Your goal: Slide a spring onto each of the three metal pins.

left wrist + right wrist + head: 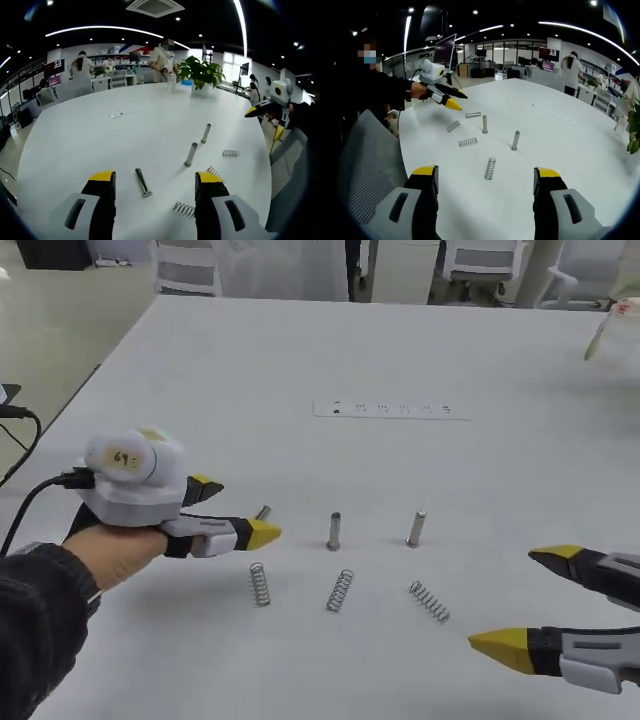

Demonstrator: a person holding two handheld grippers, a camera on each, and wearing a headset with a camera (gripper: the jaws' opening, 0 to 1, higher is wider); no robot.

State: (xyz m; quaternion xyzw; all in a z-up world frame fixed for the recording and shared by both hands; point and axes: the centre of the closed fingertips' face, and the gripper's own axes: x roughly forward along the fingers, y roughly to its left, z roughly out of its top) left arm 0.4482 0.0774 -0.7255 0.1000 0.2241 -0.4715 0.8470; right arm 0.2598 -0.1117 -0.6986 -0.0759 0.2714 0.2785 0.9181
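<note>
Head view, left gripper [240,508] at nine o'clock, jaws apart, tips toward three o'clock, held by a hand [118,552] in a dark sleeve [40,630], right gripper [525,600] at four o'clock, jaws apart, tips toward nine o'clock

In the head view the left gripper's [245,508] lower jaw covers most of the pin [263,512] beside it. Just the pin's top shows above the yellow tip, so whether it stands or lies cannot be told there. The right gripper [505,598] is cut off by the picture's right edge just behind its jaws. In the left gripper view the middle spring [215,172] is half hidden behind the right-hand jaw's tip. The nearest spring [183,209] runs up against that jaw's inner side, its end unclear. Far ahead of both jaws, a flat white strip [390,410] on the table [300,350] is too small to identify.
</note>
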